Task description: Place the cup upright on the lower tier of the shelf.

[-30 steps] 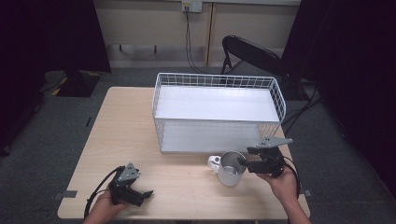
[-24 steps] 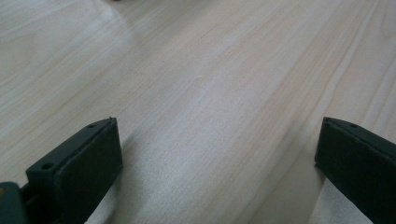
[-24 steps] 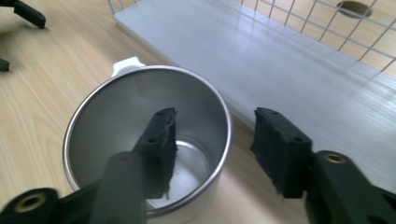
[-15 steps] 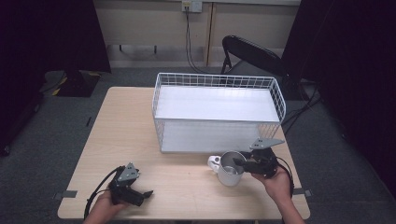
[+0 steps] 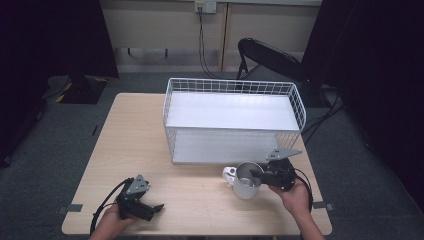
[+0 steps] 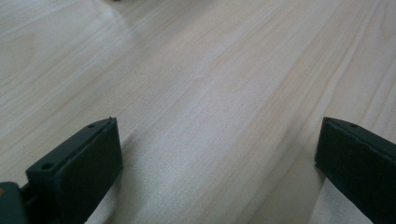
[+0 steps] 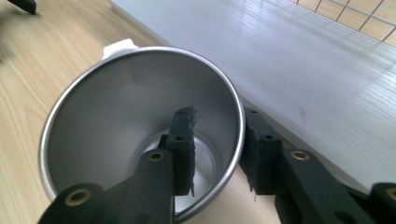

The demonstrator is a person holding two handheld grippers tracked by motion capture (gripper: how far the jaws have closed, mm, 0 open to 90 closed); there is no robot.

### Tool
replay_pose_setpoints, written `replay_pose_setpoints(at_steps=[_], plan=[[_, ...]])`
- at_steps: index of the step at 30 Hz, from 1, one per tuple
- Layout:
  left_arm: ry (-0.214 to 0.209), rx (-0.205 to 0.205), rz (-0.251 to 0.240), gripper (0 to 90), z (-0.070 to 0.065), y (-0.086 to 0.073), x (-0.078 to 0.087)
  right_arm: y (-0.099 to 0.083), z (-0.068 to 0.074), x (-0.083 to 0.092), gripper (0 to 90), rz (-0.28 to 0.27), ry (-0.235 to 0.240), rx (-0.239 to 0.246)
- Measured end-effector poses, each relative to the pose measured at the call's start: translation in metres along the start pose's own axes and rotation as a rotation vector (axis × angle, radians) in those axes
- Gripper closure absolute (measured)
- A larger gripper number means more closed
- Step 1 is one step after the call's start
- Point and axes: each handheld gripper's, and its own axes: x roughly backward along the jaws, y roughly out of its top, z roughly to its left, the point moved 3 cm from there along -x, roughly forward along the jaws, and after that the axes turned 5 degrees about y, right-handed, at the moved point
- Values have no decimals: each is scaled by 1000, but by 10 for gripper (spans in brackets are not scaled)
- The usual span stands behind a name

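Right gripper (image 7: 215, 149) is pinching the wall of the metal cup (image 7: 116, 107), one jaw inside and one outside; the jaws have just been closing.
To lift it well, squeeze tight and keep the cup level. It is shiny, round and empty, with a white handle (image 5: 229, 173), and sits on the table (image 5: 130, 145) just beside the white wire basket (image 5: 232, 86). Left gripper (image 5: 150, 209) rests spread wide, holding nothing.
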Motion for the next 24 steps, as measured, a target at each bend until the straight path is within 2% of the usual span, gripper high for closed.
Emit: replay_pose_setpoints(at_steps=[6,9,17,24], plan=[[0,0,0,0,0,0,0,-1,0,-2,740,-6,-9,-9],[0,0,0,0,0,0,0,1,1,-5,792,12,-16,-6],[0,0,0,0,0,0,0,1,2,-6,803,18,-31,-7],[0,0,0,0,0,0,0,1,-1,0,821,4,-49,-41]])
